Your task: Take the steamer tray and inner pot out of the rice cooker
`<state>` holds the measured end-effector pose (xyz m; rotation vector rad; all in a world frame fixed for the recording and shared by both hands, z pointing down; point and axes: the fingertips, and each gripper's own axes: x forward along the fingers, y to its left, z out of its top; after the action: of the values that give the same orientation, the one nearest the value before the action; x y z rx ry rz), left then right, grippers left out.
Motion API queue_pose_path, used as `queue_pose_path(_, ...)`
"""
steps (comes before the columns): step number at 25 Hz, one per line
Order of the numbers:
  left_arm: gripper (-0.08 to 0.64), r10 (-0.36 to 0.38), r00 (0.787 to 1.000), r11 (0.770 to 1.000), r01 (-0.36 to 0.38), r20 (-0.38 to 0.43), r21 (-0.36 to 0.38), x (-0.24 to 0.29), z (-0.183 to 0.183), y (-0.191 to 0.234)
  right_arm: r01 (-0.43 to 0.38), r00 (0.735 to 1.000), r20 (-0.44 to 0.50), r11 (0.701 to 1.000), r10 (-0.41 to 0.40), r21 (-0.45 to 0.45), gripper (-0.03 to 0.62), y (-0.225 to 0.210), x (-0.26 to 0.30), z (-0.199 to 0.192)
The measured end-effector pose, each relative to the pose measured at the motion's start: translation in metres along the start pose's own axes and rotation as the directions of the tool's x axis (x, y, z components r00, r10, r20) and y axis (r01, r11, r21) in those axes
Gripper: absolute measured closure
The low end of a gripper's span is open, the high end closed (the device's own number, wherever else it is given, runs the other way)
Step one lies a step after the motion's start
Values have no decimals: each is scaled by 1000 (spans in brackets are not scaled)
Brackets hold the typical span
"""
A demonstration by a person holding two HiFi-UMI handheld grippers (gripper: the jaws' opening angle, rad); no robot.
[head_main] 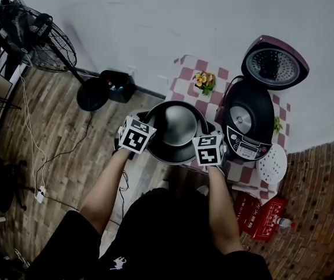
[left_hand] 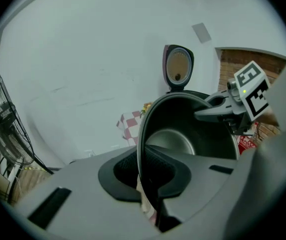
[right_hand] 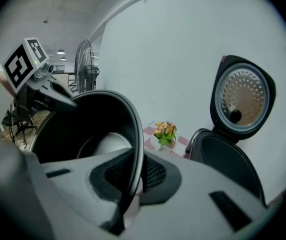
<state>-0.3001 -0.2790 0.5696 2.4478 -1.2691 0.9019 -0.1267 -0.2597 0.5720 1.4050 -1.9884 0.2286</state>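
Observation:
Both grippers hold the dark inner pot [head_main: 177,124] in the air, over the left edge of the checked table [head_main: 185,69]. My left gripper [head_main: 147,133] is shut on the pot's left rim [left_hand: 142,149]. My right gripper [head_main: 204,137] is shut on the opposite rim [right_hand: 135,149]. The pot's bare, shiny bottom [left_hand: 170,141] shows in both gripper views. To the right stands the black rice cooker [head_main: 248,118] with its lid [head_main: 274,63] raised and its well empty [right_hand: 227,161]. The white perforated steamer tray [head_main: 271,165] lies on the table in front of the cooker.
A small pot of flowers [head_main: 203,81] stands at the back of the table near the wall. On the wooden floor to the left are a standing fan [head_main: 38,39], its round base [head_main: 92,94] and a cable. A red box [head_main: 260,214] lies on the floor at the right.

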Motion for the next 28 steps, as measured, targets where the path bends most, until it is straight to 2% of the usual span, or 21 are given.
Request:
queue_pose_path(10, 545, -35, 996, 999, 33, -82, -18, 24, -28, -10, -6, 998, -65, 1000, 8, 25, 584, 1, 17, -30)
queue_pose_path(16, 541, -37, 994, 999, 38, -104, 5, 40, -23, -4, -21, 992, -124, 999, 26, 43, 583, -1, 29, -34)
queue_pose_path(21, 540, -52, 990, 999, 51, -130, -7, 52, -25, 2, 32, 984, -174, 998, -42, -57, 577, 0, 34, -32)
queue_pose_path(24, 538, -56, 990, 998, 57, -132, -3, 56, -25, 3, 70, 984, -163, 996, -78, -55, 566, -3, 32, -30)
queue_pose_path(28, 540, -64, 990, 998, 64, -125, -5, 59, -21, 2, 144, 982, -121, 989, -148, -35, 503, -11, 25, -17)
